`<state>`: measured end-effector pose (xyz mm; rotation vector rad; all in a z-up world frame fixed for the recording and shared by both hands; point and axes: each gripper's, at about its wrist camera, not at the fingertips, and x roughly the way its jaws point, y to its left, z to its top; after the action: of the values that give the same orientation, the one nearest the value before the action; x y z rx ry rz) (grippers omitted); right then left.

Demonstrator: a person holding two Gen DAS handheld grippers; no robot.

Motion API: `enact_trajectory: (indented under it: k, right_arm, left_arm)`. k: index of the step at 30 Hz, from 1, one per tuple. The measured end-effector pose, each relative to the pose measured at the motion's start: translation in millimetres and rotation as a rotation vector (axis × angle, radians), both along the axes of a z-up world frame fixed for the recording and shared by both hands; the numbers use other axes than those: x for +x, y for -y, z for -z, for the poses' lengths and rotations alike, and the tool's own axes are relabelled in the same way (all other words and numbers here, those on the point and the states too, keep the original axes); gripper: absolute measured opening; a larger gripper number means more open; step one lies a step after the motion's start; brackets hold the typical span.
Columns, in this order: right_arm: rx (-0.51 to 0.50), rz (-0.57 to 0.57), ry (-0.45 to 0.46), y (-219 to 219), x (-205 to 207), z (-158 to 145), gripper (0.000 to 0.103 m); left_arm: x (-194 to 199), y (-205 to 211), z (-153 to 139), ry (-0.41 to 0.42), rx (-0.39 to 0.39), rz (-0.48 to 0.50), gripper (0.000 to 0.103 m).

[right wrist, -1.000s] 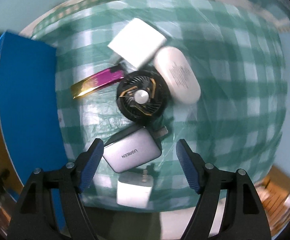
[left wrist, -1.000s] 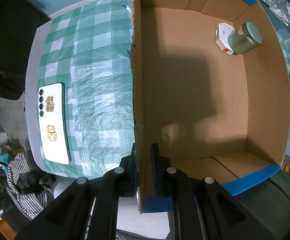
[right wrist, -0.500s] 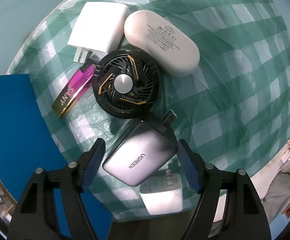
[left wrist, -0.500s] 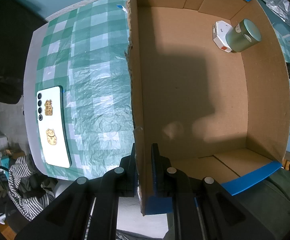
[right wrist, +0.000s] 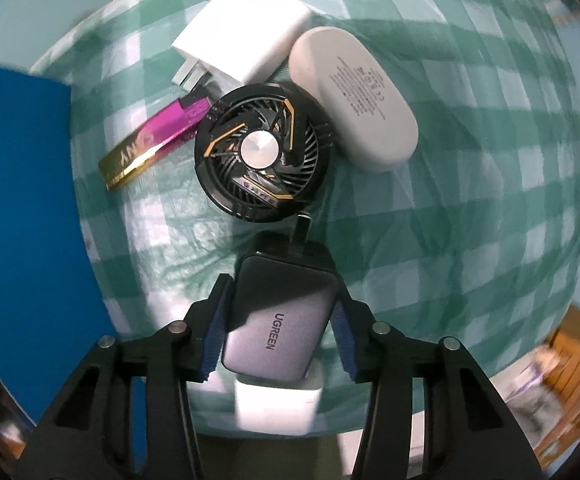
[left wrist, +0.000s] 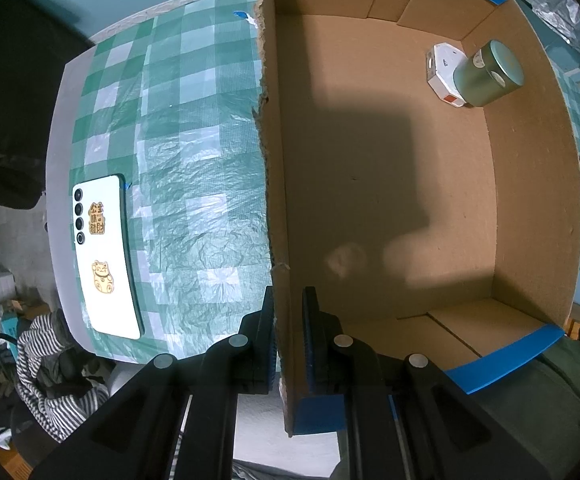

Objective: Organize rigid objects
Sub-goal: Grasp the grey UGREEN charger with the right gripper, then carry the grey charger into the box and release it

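Observation:
My left gripper [left wrist: 288,312] is shut on the near left wall of the open cardboard box [left wrist: 276,160]. Inside the box, at the far right corner, lie a green round tin [left wrist: 488,74] and a white packet [left wrist: 442,74]. My right gripper [right wrist: 280,308] is shut on the grey UGREEN charger [right wrist: 280,320], its jaws against both sides. Beyond it on the checked cloth lie a black round fan [right wrist: 260,154], a white oval case [right wrist: 354,98], a white plug adapter [right wrist: 246,46] and a pink-and-gold stick [right wrist: 154,144]. A white block [right wrist: 276,408] lies under the charger.
A white phone [left wrist: 104,256] with cat stickers lies on the green checked cloth [left wrist: 194,160] left of the box. The box's blue-taped flap [right wrist: 22,220] stands at the left of the right wrist view. Striped clothing [left wrist: 46,376] lies beyond the table's edge.
My right gripper moved forward over the grey charger and closed on it; a second ago the jaws were wide open. My left gripper has kept its hold on the box wall.

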<state>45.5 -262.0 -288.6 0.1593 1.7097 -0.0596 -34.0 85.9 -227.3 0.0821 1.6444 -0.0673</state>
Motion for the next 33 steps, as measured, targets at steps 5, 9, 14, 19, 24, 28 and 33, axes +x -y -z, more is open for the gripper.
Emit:
enact_trajectory:
  k: [5, 9, 14, 19, 24, 28, 33]
  right_arm:
    - [-0.065, -0.187, 0.009, -11.5, -0.2, 3.7, 0.042]
    - [-0.077, -0.277, 0.021, -17.3, -3.2, 6.5, 0.042]
    - [-0.059, -0.262, 0.035, -18.8, -6.8, 9.7, 0.042]
    - [-0.043, -0.216, 0.048, 3.5, -17.8, 14.2, 0.042]
    - [-0.039, -0.212, 0.074, 10.1, -32.1, 15.1, 0.041]
    - [-0.020, -0.209, 0.063, 7.6, -41.6, 12.2, 0.041]
    - [-0.001, -0.215, 0.070, 11.5, -58.4, 3.8, 0.041]
  left_arm:
    - [0.0, -1.3, 0.4, 0.002, 0.002, -0.002, 0.010]
    - [0.0, -1.5, 0.4, 0.001, 0.002, -0.002, 0.010]
    - [-0.7, 0.4, -0.5, 0.002, 0.004, -0.002, 0.010]
    - [-3.2, 2.0, -1.0, 0.003, 0.008, -0.003, 0.010]
    - [-4.5, 2.8, -0.6, 0.002, 0.011, -0.001, 0.010]
    - [-6.7, 2.9, -0.8, 0.002, 0.013, 0.000, 0.010]
    - [-7.1, 3.0, -0.7, 0.002, 0.013, -0.002, 0.010]
